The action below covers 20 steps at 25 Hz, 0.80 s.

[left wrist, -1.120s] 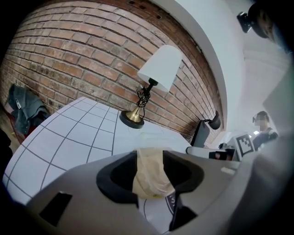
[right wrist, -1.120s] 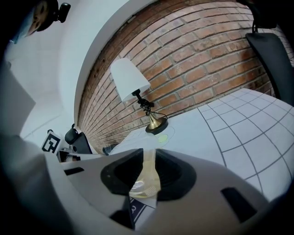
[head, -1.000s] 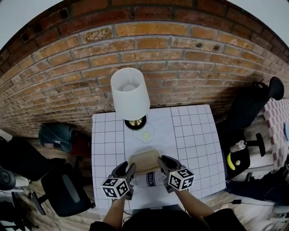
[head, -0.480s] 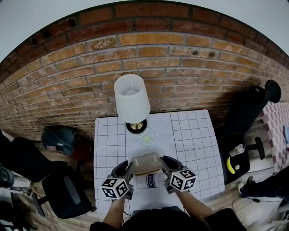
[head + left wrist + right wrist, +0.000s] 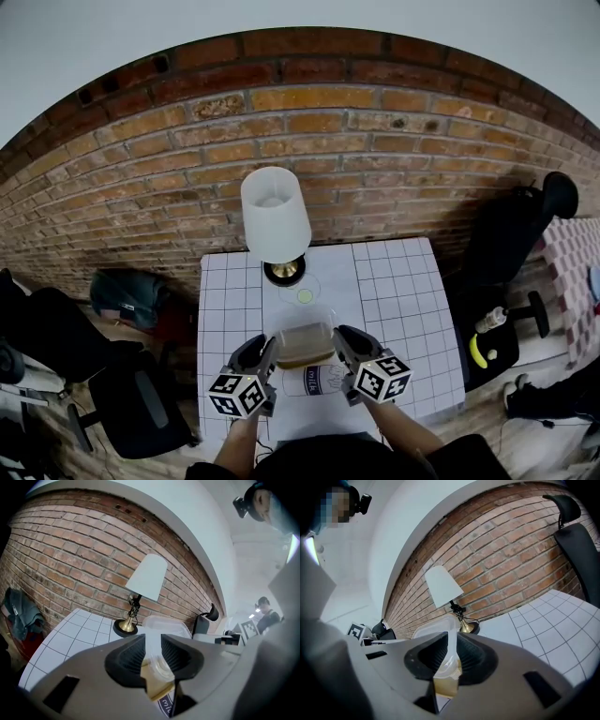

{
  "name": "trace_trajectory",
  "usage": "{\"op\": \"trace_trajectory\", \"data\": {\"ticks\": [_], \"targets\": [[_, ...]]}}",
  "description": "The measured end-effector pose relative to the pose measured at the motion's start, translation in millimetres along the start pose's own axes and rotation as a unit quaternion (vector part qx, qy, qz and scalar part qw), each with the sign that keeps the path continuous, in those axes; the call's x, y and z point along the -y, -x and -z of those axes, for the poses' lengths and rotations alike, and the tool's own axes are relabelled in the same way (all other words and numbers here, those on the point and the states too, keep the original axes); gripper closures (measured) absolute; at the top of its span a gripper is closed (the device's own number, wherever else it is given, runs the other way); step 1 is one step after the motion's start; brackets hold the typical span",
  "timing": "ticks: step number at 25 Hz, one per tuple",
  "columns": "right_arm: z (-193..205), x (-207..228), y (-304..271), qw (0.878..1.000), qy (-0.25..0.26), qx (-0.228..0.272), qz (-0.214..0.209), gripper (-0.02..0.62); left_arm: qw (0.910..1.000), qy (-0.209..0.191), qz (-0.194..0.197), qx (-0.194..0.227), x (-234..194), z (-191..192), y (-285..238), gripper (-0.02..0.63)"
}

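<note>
A clear plastic lidded container (image 5: 304,343) with tan contents hangs above the white gridded table (image 5: 403,300), held from both ends. My left gripper (image 5: 266,361) is shut on its left rim (image 5: 154,656). My right gripper (image 5: 339,354) is shut on its right rim (image 5: 449,660). The clear lid (image 5: 164,623) shows beyond the jaws in the left gripper view, and the lid (image 5: 433,627) shows likewise in the right gripper view. Under the container lies a printed paper (image 5: 311,380).
A brass table lamp with a white shade (image 5: 275,214) stands at the table's far edge by the brick wall. A small clear disc with a yellow-green spot (image 5: 304,295) lies before it. Black chairs (image 5: 141,403) (image 5: 511,234) flank the table; a bag (image 5: 127,295) lies on the floor.
Both grippers have raised the container off the table and tilted upward, so the wall and lamp now sit lower in both gripper views. The head view has pulled back slightly.
</note>
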State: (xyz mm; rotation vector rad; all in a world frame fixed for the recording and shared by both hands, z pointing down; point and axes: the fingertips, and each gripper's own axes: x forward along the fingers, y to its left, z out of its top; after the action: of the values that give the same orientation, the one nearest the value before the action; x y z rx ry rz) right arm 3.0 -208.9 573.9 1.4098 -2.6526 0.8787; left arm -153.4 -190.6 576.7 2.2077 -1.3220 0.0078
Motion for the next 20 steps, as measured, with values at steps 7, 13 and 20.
{"op": "trace_trajectory", "data": {"ticks": [7, 13, 20], "targets": [[-22.5, -8.9, 6.1, 0.999, 0.013, 0.028, -0.009, 0.577, 0.9992, -0.027, 0.000, 0.030, 13.0, -25.7, 8.9, 0.503], [-39.6, -17.5, 10.5, 0.999, 0.016, 0.049, -0.016, 0.575, 0.9984, -0.026, 0.003, 0.050, 19.5, -37.4, 13.8, 0.506], [-56.4, -28.2, 17.3, 0.997, 0.025, 0.065, -0.029, 0.577, 0.9967, -0.031, 0.008, 0.075, 29.2, -51.1, 22.4, 0.509]]}}
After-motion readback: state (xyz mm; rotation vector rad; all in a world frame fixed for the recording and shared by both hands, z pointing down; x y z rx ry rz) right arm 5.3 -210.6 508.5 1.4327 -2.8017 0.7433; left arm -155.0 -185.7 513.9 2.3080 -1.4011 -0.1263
